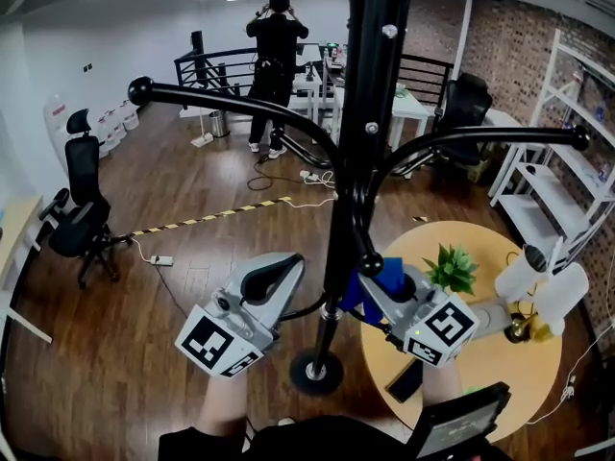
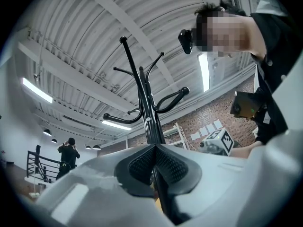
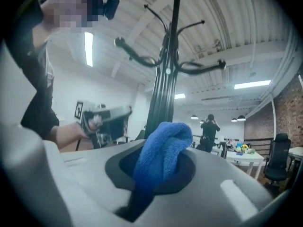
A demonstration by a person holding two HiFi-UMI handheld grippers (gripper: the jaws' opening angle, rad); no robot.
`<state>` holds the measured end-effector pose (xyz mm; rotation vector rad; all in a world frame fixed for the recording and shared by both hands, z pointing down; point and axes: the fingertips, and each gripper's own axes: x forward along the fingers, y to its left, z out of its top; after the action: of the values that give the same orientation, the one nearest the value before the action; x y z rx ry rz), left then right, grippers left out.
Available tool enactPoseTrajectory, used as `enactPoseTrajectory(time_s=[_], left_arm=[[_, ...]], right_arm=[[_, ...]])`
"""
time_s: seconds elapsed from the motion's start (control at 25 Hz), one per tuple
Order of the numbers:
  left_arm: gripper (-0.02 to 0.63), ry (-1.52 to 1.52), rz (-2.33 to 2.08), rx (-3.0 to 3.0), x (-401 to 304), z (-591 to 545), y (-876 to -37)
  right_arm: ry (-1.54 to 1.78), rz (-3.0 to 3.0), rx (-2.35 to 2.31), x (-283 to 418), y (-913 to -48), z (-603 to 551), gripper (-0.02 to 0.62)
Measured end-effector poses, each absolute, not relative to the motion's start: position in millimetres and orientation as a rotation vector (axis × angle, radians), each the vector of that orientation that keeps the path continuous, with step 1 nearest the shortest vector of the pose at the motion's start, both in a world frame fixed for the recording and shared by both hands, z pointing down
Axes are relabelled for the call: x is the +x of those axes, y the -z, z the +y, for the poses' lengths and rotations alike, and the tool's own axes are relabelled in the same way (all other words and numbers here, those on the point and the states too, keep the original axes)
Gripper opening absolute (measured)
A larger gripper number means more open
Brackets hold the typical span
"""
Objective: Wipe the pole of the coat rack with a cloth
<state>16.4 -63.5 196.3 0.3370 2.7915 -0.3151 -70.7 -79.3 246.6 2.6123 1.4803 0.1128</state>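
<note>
My left gripper (image 2: 154,150) is clenched on the coat rack pole (image 1: 357,152) low down, lower centre of the head view. The pole runs straight between its jaws; the grip looks firm, though the wide lens makes that hard to confirm. My right gripper (image 1: 373,284) is closed on the blue cloth (image 3: 163,148), with a bunched wad sticking out past the tips. The cloth sits against the pole's right side, just right of frame centre, above the round base (image 1: 315,373). The yellow round table (image 1: 490,353) is lower right, beside the rack.

Head view looks steeply down; both gripper views look up the pole (image 1: 370,113).
</note>
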Motion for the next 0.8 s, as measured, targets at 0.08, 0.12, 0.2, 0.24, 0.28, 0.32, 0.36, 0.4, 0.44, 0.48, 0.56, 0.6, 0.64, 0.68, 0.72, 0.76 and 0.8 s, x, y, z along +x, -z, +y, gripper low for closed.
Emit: enactPoseTrajectory(time_s=[0.08, 0.12, 0.2, 0.24, 0.28, 0.32, 0.36, 0.4, 0.44, 0.48, 0.56, 0.6, 0.64, 0.68, 0.72, 0.76, 0.8], left_arm=[[-0.006, 0.324, 2.789, 0.333, 17.2, -63.0, -193.6], [-0.006, 0.331, 2.788, 0.328, 17.4, -63.7, -191.9], [-0.006, 0.349, 2.786, 0.321, 18.3, -64.7, -188.3], [-0.006, 0.357, 2.784, 0.320, 19.2, -64.7, -186.5], [-0.006, 0.364, 2.782, 0.319, 20.1, -64.5, -185.0], [-0.006, 0.370, 2.781, 0.318, 20.9, -64.3, -183.4], [-0.006, 0.377, 2.779, 0.316, 21.4, -64.2, -181.6], [-0.006, 0.386, 2.776, 0.313, 21.5, -64.3, -179.6], [-0.006, 0.396, 2.772, 0.309, 21.4, -64.4, -177.2], [-0.006, 0.406, 2.768, 0.305, 21.2, -64.5, -174.8], [-0.006, 0.423, 2.762, 0.297, 20.9, -64.1, -171.1], [-0.006, 0.429, 2.760, 0.293, 20.3, -63.5, -170.0], [-0.006, 0.433, 2.759, 0.288, 19.0, -62.7, -169.3], [-0.006, 0.436, 2.758, 0.281, 17.2, -62.1, -168.7], [-0.006, 0.438, 2.757, 0.273, 15.3, -61.8, -168.1], [-0.006, 0.440, 2.756, 0.265, 13.7, -62.1, -167.5], [-0.006, 0.442, 2.756, 0.258, 12.5, -62.8, -166.8]], right_arm=[[0.069, 1.433, 2.549, -67.1, -198.4, -82.1, 0.023], [0.157, 1.412, 2.513, -66.3, -175.3, -83.7, 0.023], [0.298, 1.385, 2.424, -67.9, -132.8, -85.9, 0.021], [0.342, 1.379, 2.373, -69.6, -114.2, -86.3, 0.022], [0.370, 1.376, 2.321, -71.4, -97.2, -87.0, 0.023], [0.390, 1.374, 2.273, -73.1, -81.4, -88.6, 0.023], [0.409, 1.374, 2.228, -75.1, -66.3, -91.9, 0.023], [0.425, 1.373, 2.183, -77.6, -51.8, -97.0, 0.023], [0.434, 1.375, 2.135, -80.7, -38.4, -103.7, 0.023], [0.435, 1.378, 2.086, -84.3, -26.9, -111.7, 0.022], [0.450, 1.387, 2.000, -93.7, -9.7, -130.7, 0.023], [0.484, 1.392, 1.965, -100.1, -2.4, -142.6, 0.023], [0.530, 1.397, 1.927, -107.8, 5.6, -156.2, 0.021], [0.573, 1.401, 1.882, -116.2, 14.5, -171.1, 0.022], [0.608, 1.405, 1.831, -124.2, 23.4, -185.9, 0.023], [0.629, 1.408, 1.784, -130.5, 31.3, -199.0, 0.023], [0.636, 1.410, 1.747, -134.2, 37.5, -208.9, 0.023]])
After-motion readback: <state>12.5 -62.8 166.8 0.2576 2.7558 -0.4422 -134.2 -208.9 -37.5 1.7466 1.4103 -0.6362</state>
